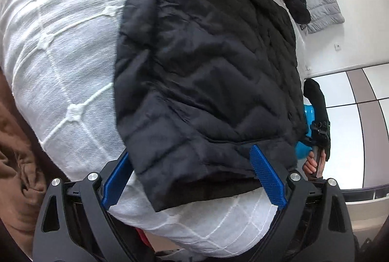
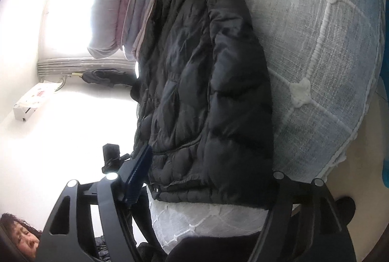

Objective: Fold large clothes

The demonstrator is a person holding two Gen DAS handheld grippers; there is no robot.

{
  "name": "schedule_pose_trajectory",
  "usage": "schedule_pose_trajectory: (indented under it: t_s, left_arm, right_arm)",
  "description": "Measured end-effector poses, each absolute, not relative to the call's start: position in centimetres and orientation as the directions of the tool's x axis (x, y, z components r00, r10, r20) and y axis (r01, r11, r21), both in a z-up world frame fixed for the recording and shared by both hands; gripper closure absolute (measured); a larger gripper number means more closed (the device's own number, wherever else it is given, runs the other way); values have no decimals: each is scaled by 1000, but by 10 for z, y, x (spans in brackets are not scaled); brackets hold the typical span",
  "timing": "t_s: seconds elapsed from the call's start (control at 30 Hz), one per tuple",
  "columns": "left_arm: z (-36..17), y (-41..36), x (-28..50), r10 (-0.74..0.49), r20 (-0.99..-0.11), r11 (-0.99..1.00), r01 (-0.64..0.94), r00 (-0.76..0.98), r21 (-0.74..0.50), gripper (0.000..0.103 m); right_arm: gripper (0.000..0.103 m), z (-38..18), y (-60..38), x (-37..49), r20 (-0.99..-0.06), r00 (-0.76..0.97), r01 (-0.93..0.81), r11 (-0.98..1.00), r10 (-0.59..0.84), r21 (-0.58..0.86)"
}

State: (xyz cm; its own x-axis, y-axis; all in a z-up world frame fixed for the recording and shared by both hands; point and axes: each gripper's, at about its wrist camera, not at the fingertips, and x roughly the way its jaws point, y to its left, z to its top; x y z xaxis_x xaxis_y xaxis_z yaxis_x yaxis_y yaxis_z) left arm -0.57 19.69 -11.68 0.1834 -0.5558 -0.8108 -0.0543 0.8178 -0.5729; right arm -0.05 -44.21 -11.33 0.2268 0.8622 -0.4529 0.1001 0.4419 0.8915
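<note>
Black jacket (image 1: 206,67) lies flat on the white bedspread (image 1: 60,55), long axis running away from me toward the pillow end, hem at the bed's near edge right in front of both my grippers.

Left gripper (image 1: 192,179): jaws wide apart, straddling the hem. One blue pad (image 1: 267,179) sits over the jacket's corner on one side, the other is at the opposite edge of that hem strip. Not pinching yet, fabric is between the pads but I see no press.

Right gripper (image 2: 201,189): also apart, hem between the fingers, only one blue pad visible in that view; the other finger's pad is hidden behind the jacket edge. No grip there as far as I can tell.

Which is nearer? Both are at the hem, left looks lower onto it. I'd say next move turns on this: hem is crosswise to my fingers, body of the jacket stretches straight ahead, so a fold would go fwd, hem toward collar.
</note>
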Motion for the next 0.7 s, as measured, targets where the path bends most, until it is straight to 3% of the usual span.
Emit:
schedule_pose_trajectory:
  t_s: [0.17, 0.4, 0.53, 0.7]
  left_arm:
    - [-113, 170, -6, -477, -863, 874, -14, 167, -486, 14]
    - [-109, 121, -15, -211, -951, 978, 59, 225, -202, 14]
    - [-103, 94, -26, -39, -953, 995, 94, 300, -11, 14]
    - [-99, 63, -29, 44, -938, 990, 113, 345, 88, 14]
  right_arm:
    - [32, -121, -447, 3, -432, 230, 120, 415, 872, 902]
    - [32, -131, -454, 3, -392, 245, 114, 375, 887, 920]
    - [32, -135, -457, 2, -381, 255, 114, 363, 889, 925]
    - [32, -137, -459, -2, -377, 265, 117, 359, 887, 926]
